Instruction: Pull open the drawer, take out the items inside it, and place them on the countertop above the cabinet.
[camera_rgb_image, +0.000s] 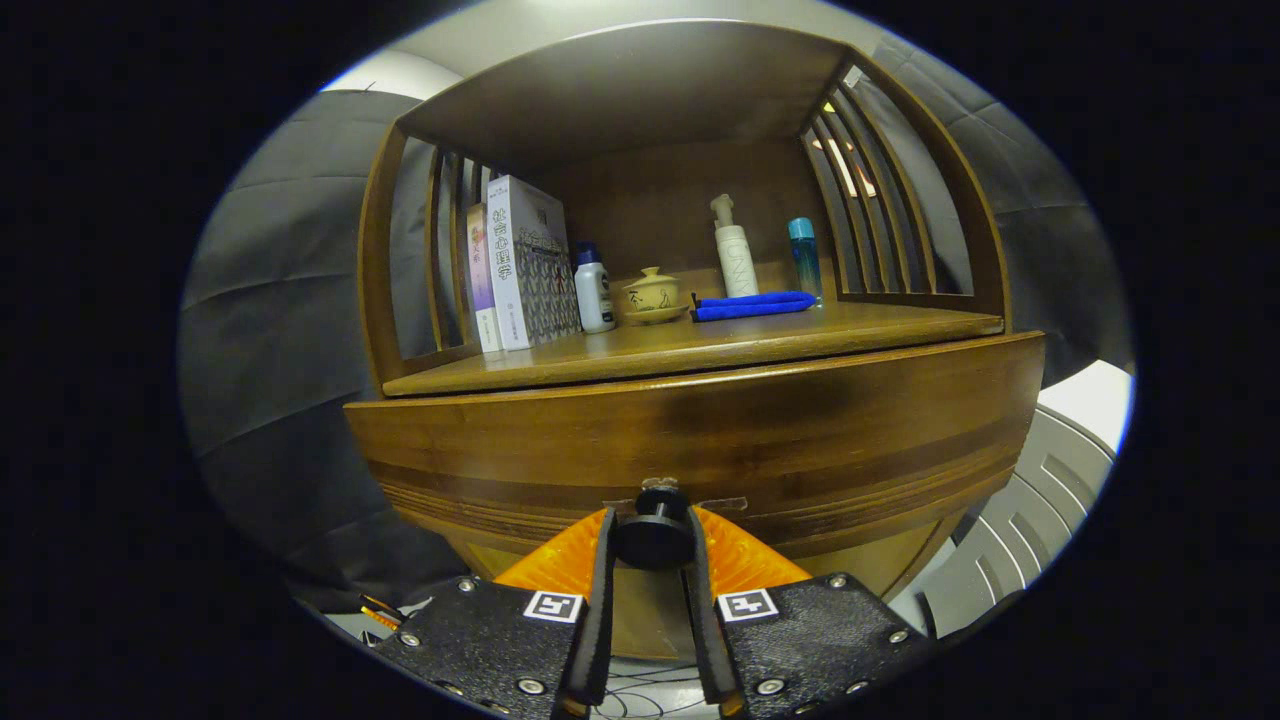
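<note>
At the knob: we saw the gripper (651, 540) with its two fingers (600, 580) nearly closed, one pressing each side of the dark round drawer knob (652, 535).
Drawer: the drawer (690, 440) front was a curved wooden panel directly ahead at 12 o'clock, and we could not tell whether it stood closed or slightly pulled out.
Drawer contents: hidden from us.
Countertop: the countertop (700, 345) lay beyond the fingers, above the drawer front.
On the countertop, 11 o'clock: upright books (520, 265), then a small white bottle (594, 290) beside them.
Toward 12 o'clock: a lidded tea cup (651, 293) on a saucer, a blue cloth (752, 305) just beside it.
Behind the cloth: a tall white pump bottle (735, 250) and a blue bottle (804, 255).
</note>
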